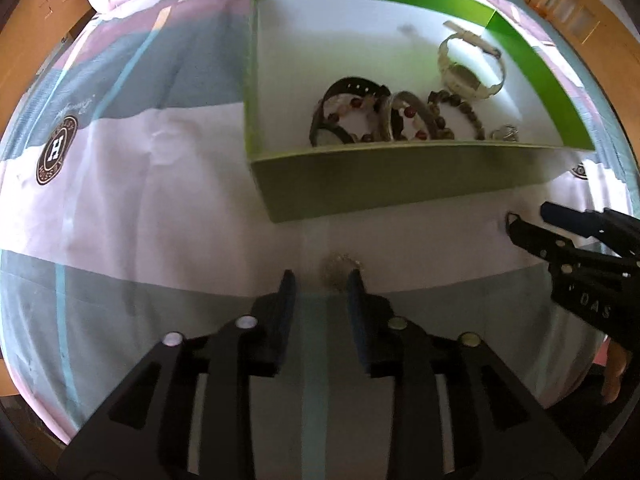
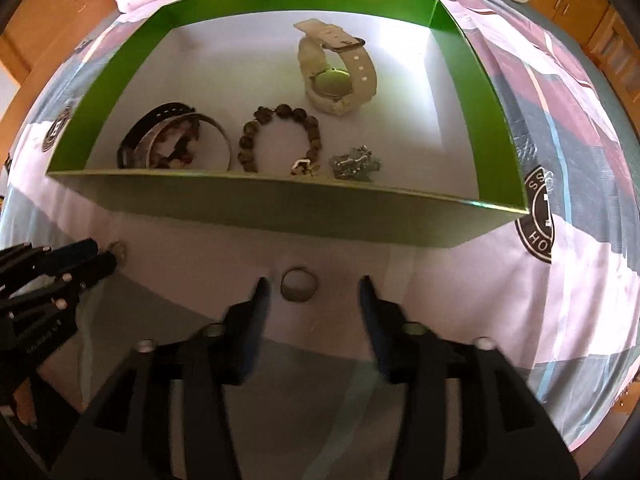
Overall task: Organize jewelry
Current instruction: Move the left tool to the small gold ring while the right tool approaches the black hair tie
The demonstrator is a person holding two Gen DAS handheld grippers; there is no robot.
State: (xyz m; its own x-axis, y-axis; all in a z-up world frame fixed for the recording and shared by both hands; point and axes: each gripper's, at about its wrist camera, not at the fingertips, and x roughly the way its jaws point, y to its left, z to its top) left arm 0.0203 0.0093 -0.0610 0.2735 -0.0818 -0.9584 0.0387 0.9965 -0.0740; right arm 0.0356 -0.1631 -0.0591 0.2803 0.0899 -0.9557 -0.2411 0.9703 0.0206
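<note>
While both tools hover low over the bed, the right gripper (image 2: 312, 292) has its jaws spread wide with nothing between the pads, and a small plain metal ring (image 2: 299, 285) lies flat on the bedsheet just ahead of them, closer to the left fingertip than to the right one. Being round, the ring has no long axis to line up with; what matters is that it sits off-centre in the gap, so I judge a slight shift toward the left fingertip would centre it before closing.

The left gripper (image 1: 322, 280) has its jaws open more narrowly, also empty, and a small pale cluster of chain or beads (image 1: 339, 271) rests on the patchwork bedsheet (image 1: 160, 184) right at its tips, nearest the right-hand pad; it is too blurred to name exactly. Each piece lies nearest the tool already pointing at it, so neither hand needs to cross.

Beyond both pieces stands the shallow green cardboard box (image 2: 280, 208), its near wall facing the tools. Inside, along that near wall, lie a black strap band (image 2: 160, 116) looped around a silver bangle (image 2: 216, 128), a brown beaded bracelet (image 2: 280, 120) and a small silver charm (image 2: 354, 164); a cream wristwatch (image 2: 340, 76) stands nearer the far right corner.
</note>
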